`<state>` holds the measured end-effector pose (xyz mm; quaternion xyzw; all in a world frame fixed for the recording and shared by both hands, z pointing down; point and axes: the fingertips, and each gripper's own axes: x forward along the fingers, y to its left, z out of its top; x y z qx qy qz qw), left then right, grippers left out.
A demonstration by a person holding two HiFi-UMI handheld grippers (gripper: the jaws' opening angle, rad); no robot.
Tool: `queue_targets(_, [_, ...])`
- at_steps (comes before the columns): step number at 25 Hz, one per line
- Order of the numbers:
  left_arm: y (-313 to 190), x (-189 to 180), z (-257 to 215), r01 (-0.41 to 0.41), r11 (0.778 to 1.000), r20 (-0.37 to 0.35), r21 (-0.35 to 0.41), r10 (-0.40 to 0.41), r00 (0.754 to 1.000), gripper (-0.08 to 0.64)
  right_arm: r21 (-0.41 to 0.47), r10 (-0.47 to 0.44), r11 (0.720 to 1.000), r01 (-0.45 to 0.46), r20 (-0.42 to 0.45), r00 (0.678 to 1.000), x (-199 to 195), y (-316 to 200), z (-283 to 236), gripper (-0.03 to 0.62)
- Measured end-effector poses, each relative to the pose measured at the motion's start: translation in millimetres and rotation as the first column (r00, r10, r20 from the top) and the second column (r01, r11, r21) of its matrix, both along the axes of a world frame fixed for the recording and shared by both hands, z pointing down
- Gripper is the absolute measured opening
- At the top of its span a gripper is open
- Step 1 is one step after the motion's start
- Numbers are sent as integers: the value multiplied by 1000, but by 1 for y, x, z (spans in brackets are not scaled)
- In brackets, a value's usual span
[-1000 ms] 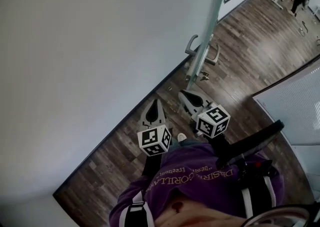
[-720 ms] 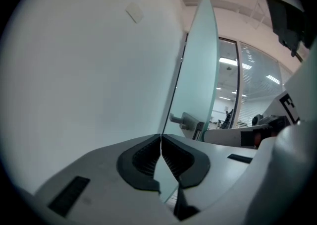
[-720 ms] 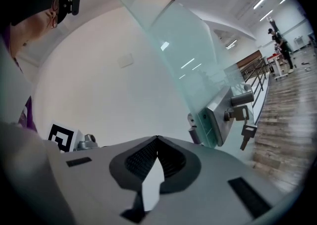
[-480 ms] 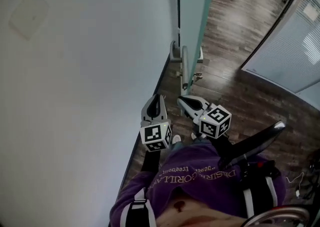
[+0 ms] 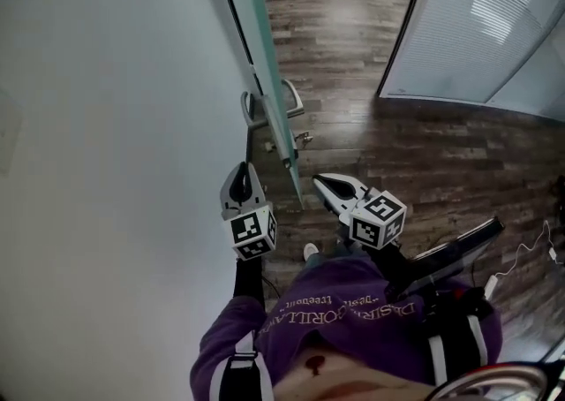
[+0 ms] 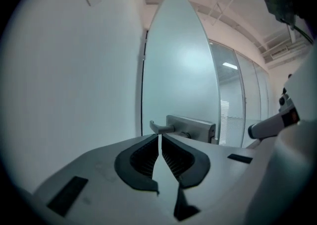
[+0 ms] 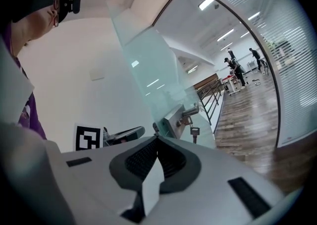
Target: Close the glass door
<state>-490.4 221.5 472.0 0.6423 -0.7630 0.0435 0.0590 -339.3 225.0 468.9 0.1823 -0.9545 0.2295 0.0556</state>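
Standing edge-on to the person, the glass door [image 5: 265,55] is swung open, its frosted leaf close beside the white wall [image 5: 106,125] in the head view. The door edge runs down the frame between the two grippers.

Left hand-held gripper [image 5: 241,168]: on the wall side of the door. Jaws pressed together, nothing between them. Its own view looks along the closed jaws at the door face, with the lever handle [image 6: 161,128] and metal lock plate [image 6: 193,126] just past the tips. No contact with the handle visible.

Right hand-held gripper [image 5: 319,179]: on the room side of the door. Jaws likewise pressed together and empty. Its view shows the door edge, the lever on that side and a key [image 7: 194,131] hanging from the lock beneath it. The left gripper's marker cube [image 7: 89,139] shows beyond the glass. This gripper is also clear of the door.

Head view: levers stick out on both faces of the door, and the key hangs below the room-side lever. Dark wood floor [image 5: 353,28] runs beyond. A glazed partition with blinds [image 5: 477,28] stands at upper right, well apart from the door. The person wears a purple shirt [image 5: 353,320]. In the right gripper view, small figures stand far down the hall.
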Motion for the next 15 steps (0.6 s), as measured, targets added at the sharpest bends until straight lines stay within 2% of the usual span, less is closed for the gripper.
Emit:
queue_targets(2, [-14,-6,-1,-25,1000,109,-18,26,994,2,16,29,999,-29,9,1000,12,-11,-3,-3])
queue_targets(4, [-25,-10,2,-63,996,222,-62,75,972,2,30,60,998,-60,18,998,24,-21,-5,-3])
queue_targets(8, [-41,-16,16,-110,985,349,-131,149,925,2,33,107,994,-108,33,994,44,-32,-10,-3])
queue_targets(10, [-51,-18,28,-115,978,420,-175,179,890,5,33,110,993,-111,32,993,51,-35,-10,-3])
queue_targets(11, [-57,-18,36,-121,969,467,-213,210,859,14,35,111,993,-112,33,993,54,-37,-10,-3])
queue_targets(12, [-62,-17,44,-127,956,521,-264,252,815,39,35,112,993,-113,36,993,57,-39,-9,-3])
queue_targets(15, [-75,-18,57,-86,909,678,-407,364,639,112,37,115,992,-117,41,992,59,-41,-9,-3])
